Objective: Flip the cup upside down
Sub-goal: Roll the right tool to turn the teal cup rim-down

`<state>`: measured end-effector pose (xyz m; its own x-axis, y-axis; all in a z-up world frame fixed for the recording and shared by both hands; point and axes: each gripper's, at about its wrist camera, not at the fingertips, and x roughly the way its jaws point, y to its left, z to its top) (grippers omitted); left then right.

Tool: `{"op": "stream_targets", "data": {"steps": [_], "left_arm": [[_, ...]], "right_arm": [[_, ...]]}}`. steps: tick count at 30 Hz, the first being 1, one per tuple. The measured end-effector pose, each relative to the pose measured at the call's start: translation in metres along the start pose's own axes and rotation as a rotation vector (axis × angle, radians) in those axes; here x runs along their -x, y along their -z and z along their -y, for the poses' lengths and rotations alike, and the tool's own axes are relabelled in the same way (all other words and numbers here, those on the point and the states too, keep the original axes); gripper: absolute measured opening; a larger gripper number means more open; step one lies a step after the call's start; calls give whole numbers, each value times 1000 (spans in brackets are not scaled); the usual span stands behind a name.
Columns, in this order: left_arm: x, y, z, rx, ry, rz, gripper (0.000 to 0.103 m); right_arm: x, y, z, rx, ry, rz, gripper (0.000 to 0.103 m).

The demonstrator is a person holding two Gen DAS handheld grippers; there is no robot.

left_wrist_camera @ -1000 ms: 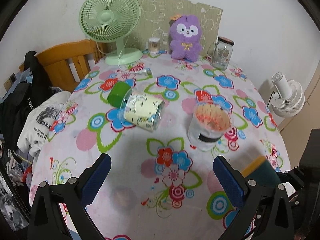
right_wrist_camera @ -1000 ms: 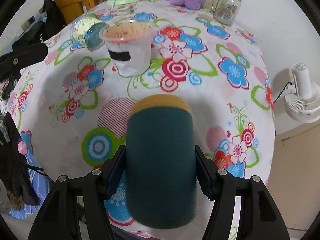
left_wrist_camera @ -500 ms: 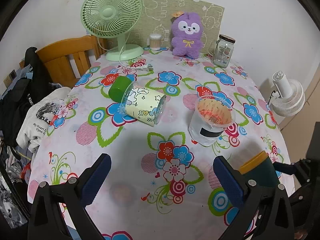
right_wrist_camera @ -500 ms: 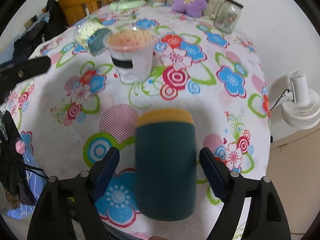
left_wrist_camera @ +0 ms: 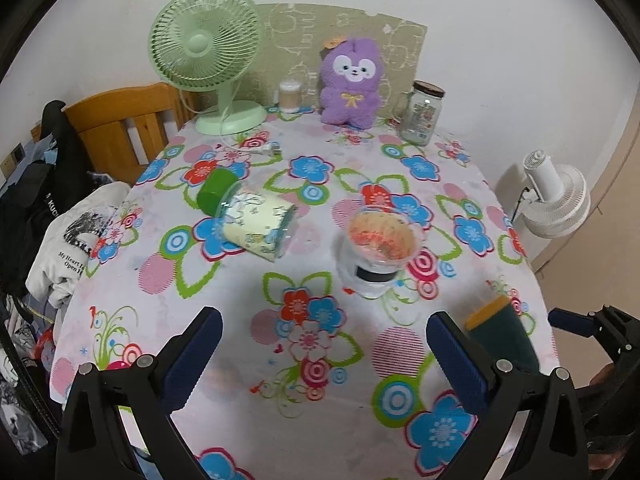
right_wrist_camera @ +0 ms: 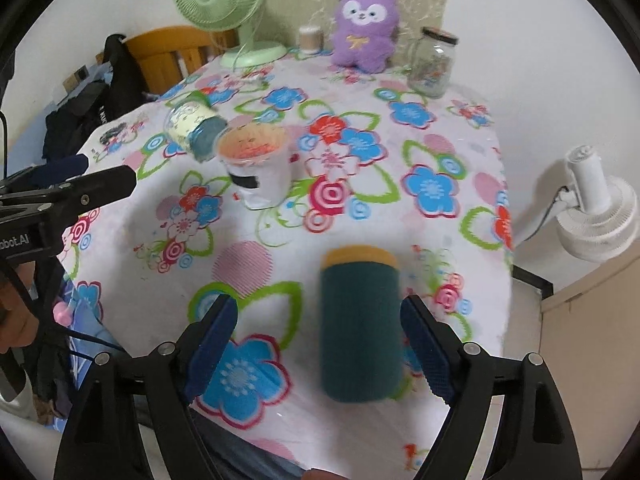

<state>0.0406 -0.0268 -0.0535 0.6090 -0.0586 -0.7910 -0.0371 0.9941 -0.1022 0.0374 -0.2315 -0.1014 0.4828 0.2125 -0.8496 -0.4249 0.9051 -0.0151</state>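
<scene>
A dark green cup with a yellow end stands on the flowered tablecloth near the front right edge, yellow end up. My right gripper is open, its blue pads either side of the cup and apart from it. The cup also shows at the right in the left wrist view. My left gripper is open and empty above the table's front.
A clear plastic cup with an orange inside stands mid-table. A patterned jar with a green lid lies on its side. At the back stand a green fan, a purple plush and a glass jar. A white fan stands beyond the right edge.
My right gripper has let go of the green cup, opened wide and drawn back. The cup stays standing on the table. My left gripper has pulled back and up a little.
</scene>
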Motion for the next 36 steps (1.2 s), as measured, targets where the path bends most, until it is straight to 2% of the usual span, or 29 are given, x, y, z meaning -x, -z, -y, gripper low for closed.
{"op": "stream_targets", "data": {"steps": [6,15,36], "left_arm": [[-1,-1,34,-33,35,-15,103],[-17,9,95,-104,86,-74,103],[-68,32,144,-41,151,-245,103]], "right_arm": [[23,21,45,-65,38,29,87],[31,56,103,-179,69,18,87],[5,103,153,-254,76,-62,87]]}}
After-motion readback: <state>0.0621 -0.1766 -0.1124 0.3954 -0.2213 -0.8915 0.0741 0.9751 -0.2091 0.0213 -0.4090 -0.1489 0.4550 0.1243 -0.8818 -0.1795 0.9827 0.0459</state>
